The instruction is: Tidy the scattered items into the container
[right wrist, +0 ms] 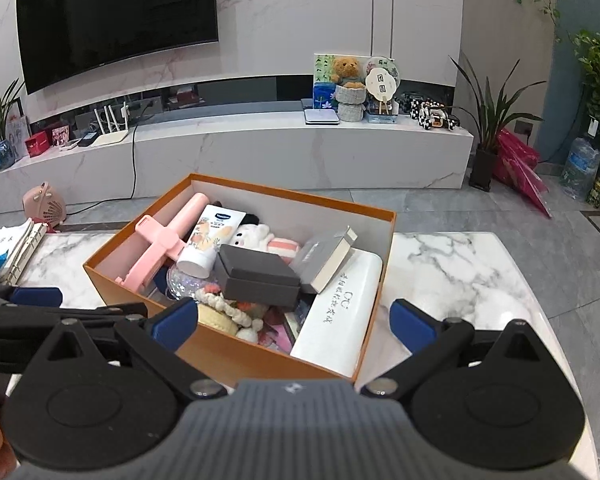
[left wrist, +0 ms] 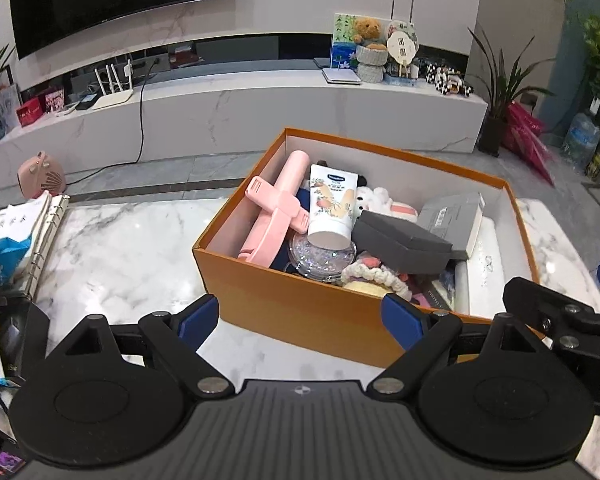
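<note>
Because the marble table around the container shows no loose small items, the step in hand is judged to be a final check and withdrawal, not another pick. The orange box stands on the table, near its middle, with both grippers held on its near side. It is full, with contents piled close to the rim in the left wrist view.

Largest inside is the long white case, lying along the right-hand wall. Next is the pink stand, leaning along the left-hand wall, with the grey book propped at a tilt behind the dark grey box. The white tube rests cap-down against the pink stand, above a glittery round case. A white plush toy lies toward the far wall, and a knitted scrunchie sits at the near wall.

The left gripper has its fingers spread wide and holds nothing. The right gripper is likewise wide open and empty, hovering over the near edge of the box.

Procedure, as judged from this state:
1. Keep both sets of fingers open and clear of the rim.
2. Scan the table's left end, where a ring binder and a blue-and-white packet lie; whether these count as scattered items cannot be told.
3. If anything is added, lay it flat on the white case, the only level spot, as the tilted book and tube may slide.
</note>
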Tool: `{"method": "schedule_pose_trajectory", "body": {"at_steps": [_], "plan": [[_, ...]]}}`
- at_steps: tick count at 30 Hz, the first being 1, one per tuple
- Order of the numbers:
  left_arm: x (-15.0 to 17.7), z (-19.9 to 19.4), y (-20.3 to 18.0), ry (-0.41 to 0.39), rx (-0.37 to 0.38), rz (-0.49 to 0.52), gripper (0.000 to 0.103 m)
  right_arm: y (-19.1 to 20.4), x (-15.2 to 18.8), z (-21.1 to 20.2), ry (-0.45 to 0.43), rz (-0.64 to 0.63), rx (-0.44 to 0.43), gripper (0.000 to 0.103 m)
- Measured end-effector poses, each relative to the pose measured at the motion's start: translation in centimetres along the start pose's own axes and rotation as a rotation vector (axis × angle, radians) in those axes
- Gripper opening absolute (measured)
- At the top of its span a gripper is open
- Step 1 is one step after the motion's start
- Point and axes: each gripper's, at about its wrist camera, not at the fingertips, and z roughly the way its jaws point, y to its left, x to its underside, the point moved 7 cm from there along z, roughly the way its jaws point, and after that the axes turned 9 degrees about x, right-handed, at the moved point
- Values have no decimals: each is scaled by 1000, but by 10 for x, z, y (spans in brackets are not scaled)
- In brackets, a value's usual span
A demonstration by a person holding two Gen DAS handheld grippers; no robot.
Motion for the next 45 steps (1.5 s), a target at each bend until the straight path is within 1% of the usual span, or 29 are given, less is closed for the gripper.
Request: {"method": "schedule_pose_trajectory", "body": {"at_steps": [6,20,24,34,45], "plan": [[-3,-3,0,-13,-7,13,103,3,1,0,8,-10,-9,102],[-2,-2,-2,-6,-20,29,103,-1,3,7,37,8,3,103],[-3,-2,-1,-8,-12,32,103,0,2,6,36,6,5,102],[-4,-2,-1,-9,-25,44,103,1,4,8,45,-4,3,102],[-4,-2,-1,-2,-21,36,103,0,4,8,46,-7,2,103]]}}
